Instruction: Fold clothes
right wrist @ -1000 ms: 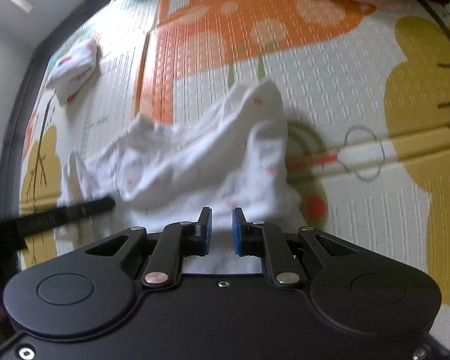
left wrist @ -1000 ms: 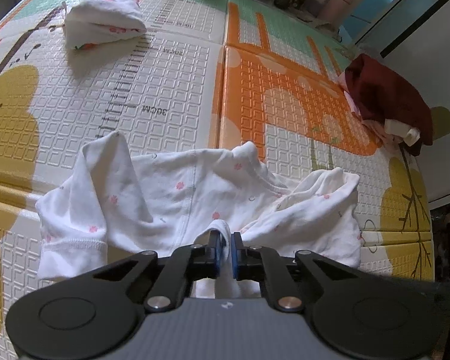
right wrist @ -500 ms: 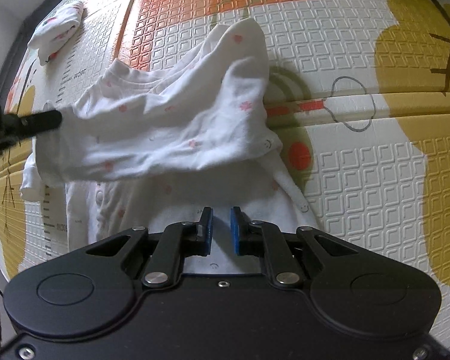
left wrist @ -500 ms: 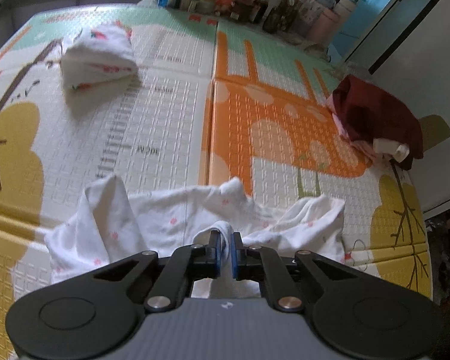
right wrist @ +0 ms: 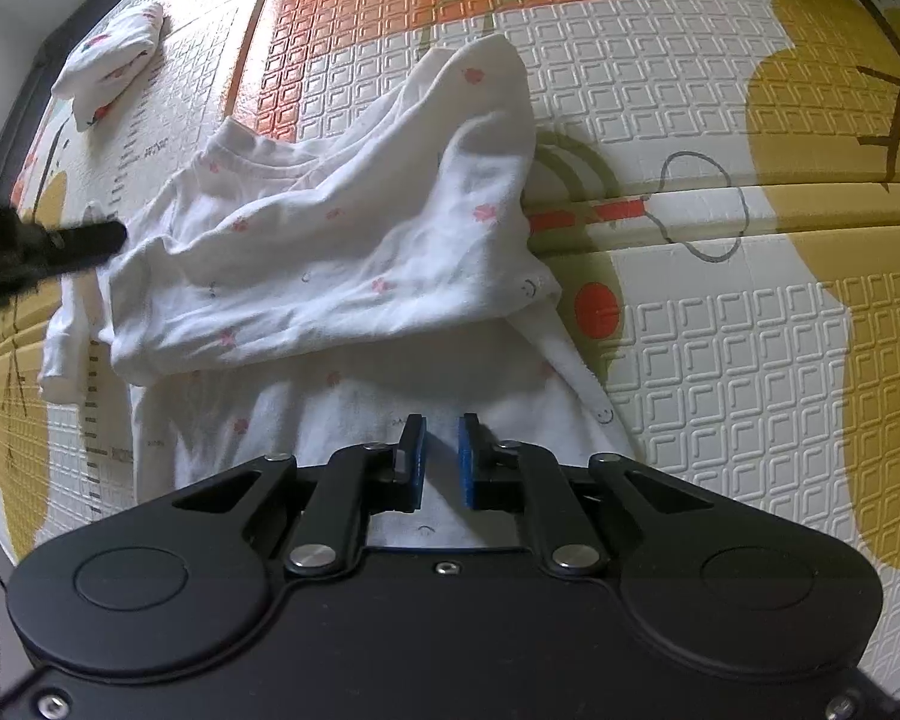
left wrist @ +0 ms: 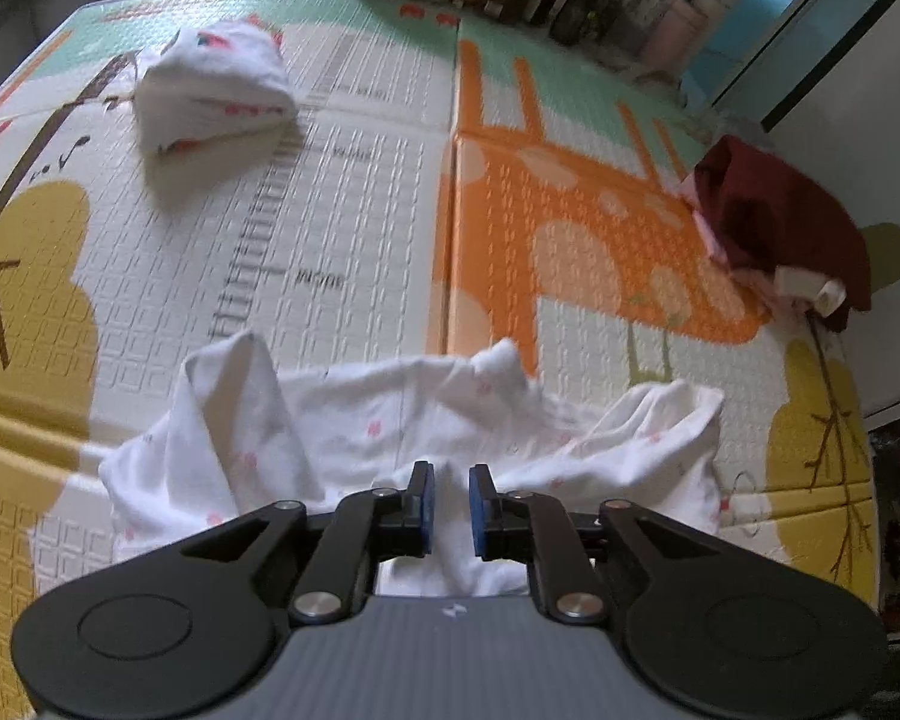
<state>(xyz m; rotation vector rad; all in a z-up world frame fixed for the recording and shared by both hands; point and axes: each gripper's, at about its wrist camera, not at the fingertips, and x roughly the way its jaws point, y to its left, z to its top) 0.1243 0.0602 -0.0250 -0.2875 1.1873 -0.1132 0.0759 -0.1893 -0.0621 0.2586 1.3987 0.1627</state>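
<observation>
Foam play mat (left wrist: 354,192) is covering the floor, printed with orange giraffe, mustard trees and a ruler strip. White baby garment with pink flowers (right wrist: 342,252) is lying rumpled on the mat, partly doubled over itself, directly below both hand-held grippers; in the left wrist view it (left wrist: 390,426) is spreading across the near mat with a sleeve standing up at the left. Dark red garment (left wrist: 780,228) is sitting in a heap near the mat's far right edge, well apart, with pinkish and white cloth showing under it. Folded white garment with red print (left wrist: 210,84) is resting at the far left of the mat, well apart from the rumpled one. Left hand-held gripper (left wrist: 450,501) is opening its jaws: a ridge of the white cloth is standing between the blue pads, which are no longer pinching it. Right hand-held gripper (right wrist: 438,459) is pointing down at the garment's near edge, jaws narrowly parted with white cloth between them; cannot tell whether the pads are pressing on it. Left gripper's black finger (right wrist: 60,240) is showing at the garment's left side in the right wrist view.
</observation>
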